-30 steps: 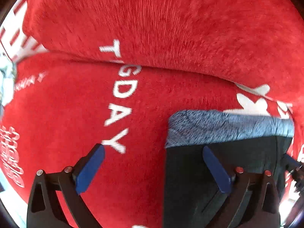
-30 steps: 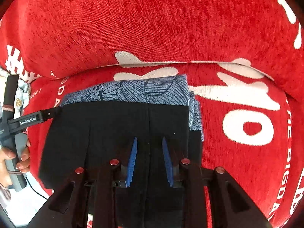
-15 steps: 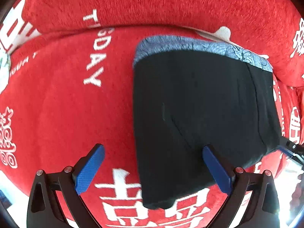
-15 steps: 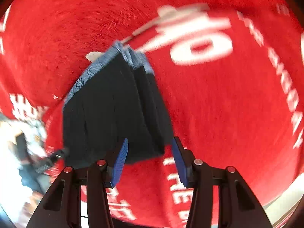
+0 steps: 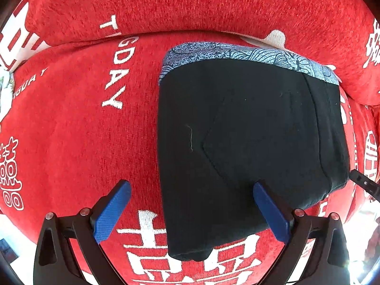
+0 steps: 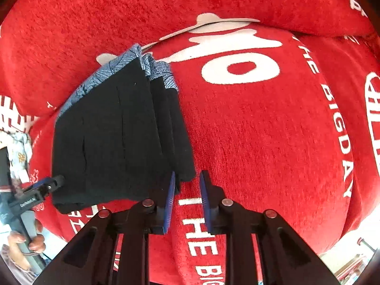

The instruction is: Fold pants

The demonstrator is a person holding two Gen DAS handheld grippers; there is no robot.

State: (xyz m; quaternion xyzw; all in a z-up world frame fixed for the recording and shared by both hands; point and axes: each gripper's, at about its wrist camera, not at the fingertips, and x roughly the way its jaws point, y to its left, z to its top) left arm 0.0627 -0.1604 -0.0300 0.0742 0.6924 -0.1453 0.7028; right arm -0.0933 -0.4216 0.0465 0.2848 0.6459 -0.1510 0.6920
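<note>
Folded black pants (image 5: 249,147) lie in a neat stack on a red sofa seat, on top of a folded blue patterned garment (image 5: 237,54) whose far edge sticks out. My left gripper (image 5: 192,211) is wide open and empty, hovering over the stack's near left corner. My right gripper (image 6: 187,201) is empty with its jaws a narrow gap apart, just off the stack's near right corner (image 6: 185,175). The pants (image 6: 111,142) and the blue garment (image 6: 106,71) also show in the right wrist view. The left gripper's tip (image 6: 49,182) shows at the stack's left edge there.
The red sofa seat (image 5: 71,130) carries white lettering, and its backrest (image 5: 190,2) rises behind the stack. A light patterned cloth (image 6: 19,152) lies at the far left. The sofa's front edge runs along the bottom right (image 6: 344,244).
Both grippers have pulled back from the stack. The right gripper, earlier over the pants, has shifted right and now sits off the stack's corner. The left view now shows the whole stack.
</note>
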